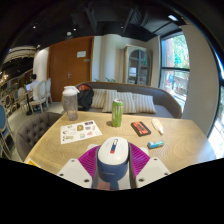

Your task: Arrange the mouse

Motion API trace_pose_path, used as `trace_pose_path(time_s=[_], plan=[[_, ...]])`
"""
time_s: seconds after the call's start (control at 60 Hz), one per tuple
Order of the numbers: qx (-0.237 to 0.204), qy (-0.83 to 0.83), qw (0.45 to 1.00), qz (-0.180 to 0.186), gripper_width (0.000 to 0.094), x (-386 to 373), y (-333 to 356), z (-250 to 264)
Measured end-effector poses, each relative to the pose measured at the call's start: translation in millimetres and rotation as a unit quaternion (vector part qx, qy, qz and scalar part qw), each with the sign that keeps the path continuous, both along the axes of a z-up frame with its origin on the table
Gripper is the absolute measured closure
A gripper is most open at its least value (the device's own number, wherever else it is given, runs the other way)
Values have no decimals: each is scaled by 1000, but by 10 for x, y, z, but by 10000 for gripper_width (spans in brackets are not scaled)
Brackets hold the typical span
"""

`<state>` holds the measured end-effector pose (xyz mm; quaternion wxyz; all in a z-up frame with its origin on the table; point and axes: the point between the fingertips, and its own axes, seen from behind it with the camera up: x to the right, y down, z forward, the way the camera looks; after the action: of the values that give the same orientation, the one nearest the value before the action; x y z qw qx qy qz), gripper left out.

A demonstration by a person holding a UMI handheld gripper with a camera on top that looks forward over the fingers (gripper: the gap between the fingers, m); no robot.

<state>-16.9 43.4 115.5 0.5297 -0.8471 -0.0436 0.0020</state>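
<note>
A white and blue computer mouse [112, 160] sits between my two fingers, its white top with a small red and blue mark facing up. My gripper [112, 165] is shut on the mouse: the magenta pads [89, 159] press on both of its sides. The mouse is held above the near edge of a round wooden table [110, 140].
On the table beyond the fingers stand a green can [117, 112], a clear jar with a white lid [70, 102], a printed sheet [81, 131], a dark red box [140, 128], an orange packet [158, 126] and a small teal object [156, 144]. A grey sofa [130, 100] stands behind.
</note>
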Motion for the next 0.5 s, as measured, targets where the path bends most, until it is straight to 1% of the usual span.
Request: trace_pose_path(time_s=[0.083, 0.167, 0.2, 0.283, 0.383, 0.4, 0.5], plan=[[-50, 28, 998, 4, 506, 87, 36, -545], [-86, 67, 994, 10, 505, 94, 76, -839], [-94, 70, 993, 4, 505, 113, 118, -937], [-107, 55, 993, -6, 498, 235, 161, -1109], [-126, 43, 991, -10, 447, 308, 173, -1273], [-119, 46, 992, -9, 442, 303, 190, -1252], [-122, 50, 991, -9, 360, 299, 184, -1248]])
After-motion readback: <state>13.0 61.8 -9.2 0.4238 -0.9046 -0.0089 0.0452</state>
